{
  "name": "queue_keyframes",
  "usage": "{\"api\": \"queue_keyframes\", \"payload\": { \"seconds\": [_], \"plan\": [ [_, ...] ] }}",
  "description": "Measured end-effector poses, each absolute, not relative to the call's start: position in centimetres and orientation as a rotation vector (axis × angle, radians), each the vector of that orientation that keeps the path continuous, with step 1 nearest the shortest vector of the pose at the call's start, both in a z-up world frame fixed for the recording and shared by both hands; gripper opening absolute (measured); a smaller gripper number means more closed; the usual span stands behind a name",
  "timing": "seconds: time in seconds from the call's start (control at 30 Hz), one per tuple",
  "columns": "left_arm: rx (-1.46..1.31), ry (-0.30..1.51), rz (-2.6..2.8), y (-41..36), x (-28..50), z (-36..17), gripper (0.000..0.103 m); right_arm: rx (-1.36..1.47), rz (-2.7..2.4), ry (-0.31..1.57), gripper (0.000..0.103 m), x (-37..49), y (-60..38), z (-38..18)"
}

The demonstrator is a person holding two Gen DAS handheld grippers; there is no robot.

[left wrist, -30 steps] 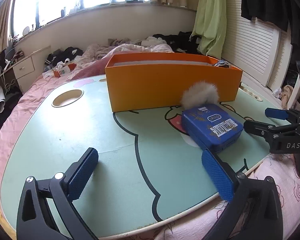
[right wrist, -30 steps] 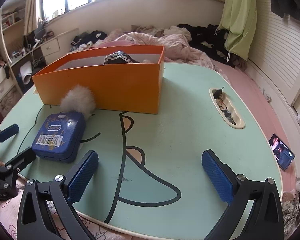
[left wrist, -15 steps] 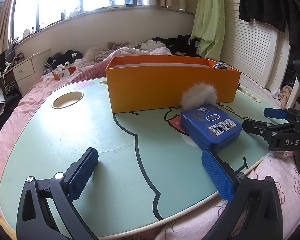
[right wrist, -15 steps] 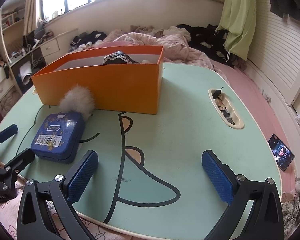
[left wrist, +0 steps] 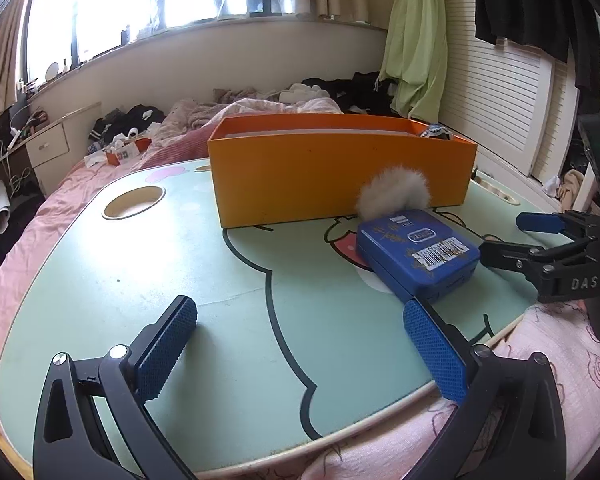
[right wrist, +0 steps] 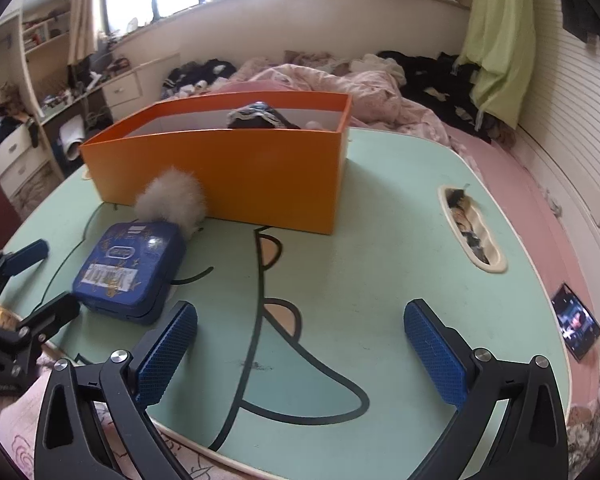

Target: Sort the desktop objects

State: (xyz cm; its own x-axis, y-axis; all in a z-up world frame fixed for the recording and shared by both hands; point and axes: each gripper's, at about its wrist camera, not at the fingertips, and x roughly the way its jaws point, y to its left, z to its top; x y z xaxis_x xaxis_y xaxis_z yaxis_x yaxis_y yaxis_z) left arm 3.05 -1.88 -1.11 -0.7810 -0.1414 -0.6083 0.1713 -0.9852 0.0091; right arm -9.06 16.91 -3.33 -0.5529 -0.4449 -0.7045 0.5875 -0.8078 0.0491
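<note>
Blue rectangular tin [left wrist: 418, 251] with a barcode sticker on its lid lay flat near the front edge of the mint-green cartoon-printed lap table [left wrist: 140, 264], its far end touching a fluffy off-white pompom [left wrist: 394, 192] that sat against the front wall of the long orange cardboard box [left wrist: 340, 176]. Both loose items sat just outside the box, which suggested they were the ones left to sort; a dark lace-trimmed bundle [right wrist: 260, 117] already lay inside it, so the box was probably the place things were being gathered. The left gripper [left wrist: 300, 352] hovered low over the table's near edge with its blue textured pads spread wide and nothing between them, the right pad [left wrist: 434, 350] just beside the tin's near corner without clearly touching it. The right gripper [right wrist: 300, 354] was likewise spread and empty, aimed at bare table to the right of the tin, its left pad [right wrist: 166, 354] near the tin's corner. With each tool flanking the tin from its own side, either seemed placed to take it; the wide spread would suit the tin's broad body. A slot [right wrist: 470, 232] in the table's right side held small dark items, and a phone [right wrist: 576, 326] lay beyond the table's edge on the pink bedding.
</note>
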Motion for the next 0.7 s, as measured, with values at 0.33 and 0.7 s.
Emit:
{"api": "queue_keyframes", "payload": {
  "seconds": [0.33, 0.7],
  "plan": [
    [0.953, 0.074, -2.825, -2.4, 3.0, -1.2, 0.103, 0.871, -2.288, 0.155, 0.073, -8.6, 16.8, -1.1],
    [0.956, 0.076, -2.825, -2.5, 2.9, -1.2, 0.103, 1.063, -2.053, 0.035, 0.073, -12.0, 9.3, 0.6]
  ]
}}
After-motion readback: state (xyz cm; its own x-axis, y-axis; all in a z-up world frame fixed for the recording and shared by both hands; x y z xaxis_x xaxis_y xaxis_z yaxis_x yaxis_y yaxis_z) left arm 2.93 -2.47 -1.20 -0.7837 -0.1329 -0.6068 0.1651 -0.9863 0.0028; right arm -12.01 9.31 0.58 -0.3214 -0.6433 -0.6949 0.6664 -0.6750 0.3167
